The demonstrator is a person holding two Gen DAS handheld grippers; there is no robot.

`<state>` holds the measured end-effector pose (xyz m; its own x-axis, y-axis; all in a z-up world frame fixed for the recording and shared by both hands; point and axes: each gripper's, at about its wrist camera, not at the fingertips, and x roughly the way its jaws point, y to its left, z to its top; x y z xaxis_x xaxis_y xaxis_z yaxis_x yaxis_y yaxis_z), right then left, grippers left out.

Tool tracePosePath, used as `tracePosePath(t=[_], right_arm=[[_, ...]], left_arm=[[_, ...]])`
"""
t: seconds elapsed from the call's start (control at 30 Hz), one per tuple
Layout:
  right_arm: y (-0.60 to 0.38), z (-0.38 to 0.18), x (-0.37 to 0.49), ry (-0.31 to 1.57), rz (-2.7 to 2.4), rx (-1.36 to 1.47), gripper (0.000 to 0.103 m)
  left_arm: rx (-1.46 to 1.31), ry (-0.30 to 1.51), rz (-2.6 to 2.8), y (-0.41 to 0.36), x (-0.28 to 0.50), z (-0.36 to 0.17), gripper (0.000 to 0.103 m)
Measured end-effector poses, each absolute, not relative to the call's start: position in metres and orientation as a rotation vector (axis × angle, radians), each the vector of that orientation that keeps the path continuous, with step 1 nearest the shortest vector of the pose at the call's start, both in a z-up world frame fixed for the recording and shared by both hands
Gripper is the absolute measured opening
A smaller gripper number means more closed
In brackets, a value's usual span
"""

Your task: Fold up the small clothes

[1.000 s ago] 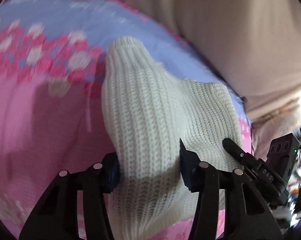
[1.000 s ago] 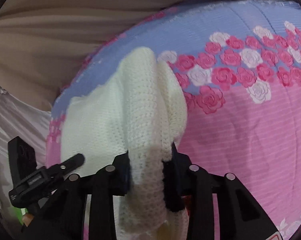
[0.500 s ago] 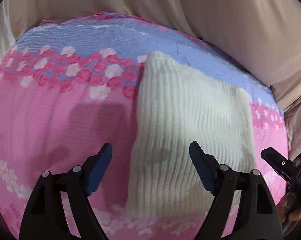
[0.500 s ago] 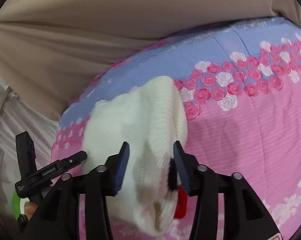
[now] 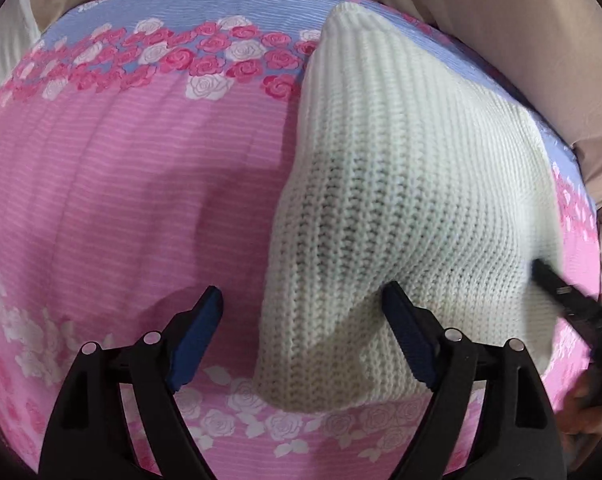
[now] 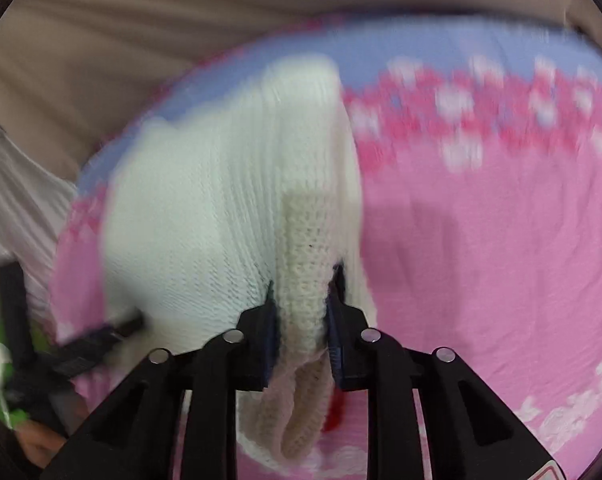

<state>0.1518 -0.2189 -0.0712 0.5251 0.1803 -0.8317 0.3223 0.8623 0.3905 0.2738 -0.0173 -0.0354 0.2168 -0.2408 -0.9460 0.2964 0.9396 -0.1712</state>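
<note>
**A:** Because you are mid-fold, where is the garment?

**B:** The cream knit sweater (image 5: 401,200) lies on the pink rose-print bedspread (image 5: 121,180), filling your left view from 12 to 4 o'clock. Your right gripper (image 6: 301,312) is clamped on a bunched edge of it at 6 o'clock, probably to carry that edge over.

**A:** And my left?

**B:** Your left gripper (image 5: 301,332) is spread wide, holding nothing; the near hem sits between its jaws, likely ready for a new pinch.

**A:** Any writing?

**B:** None readable. A red scrap under the knit may be a tag; I cannot tell.
</note>
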Motion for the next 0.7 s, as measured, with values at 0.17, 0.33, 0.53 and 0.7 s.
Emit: tracePosePath(t=[0.17, 0.33, 0.53, 0.7], right_arm=[[-0.219, -0.008, 0.125, 0.904, -0.129, 0.590, 0.024], [-0.192, -0.014, 0.119, 0.974, -0.096, 0.464, 0.014], [-0.191, -0.045, 0.127, 1.088, -0.145, 0.440, 0.013], [-0.177, 0.004, 0.084, 0.993, -0.169, 0.432, 0.013]], left_arm=[[0.125, 1.253, -0.340, -0.022, 0.263, -0.014, 0.079], [0.168, 1.240, -0.348, -0.034, 0.244, -0.004, 0.079], [0.250, 1.156, -0.360, -0.033, 0.213, 0.028, 0.079], [0.245, 1.115, -0.375, -0.034, 0.195, 0.047, 0.080]])
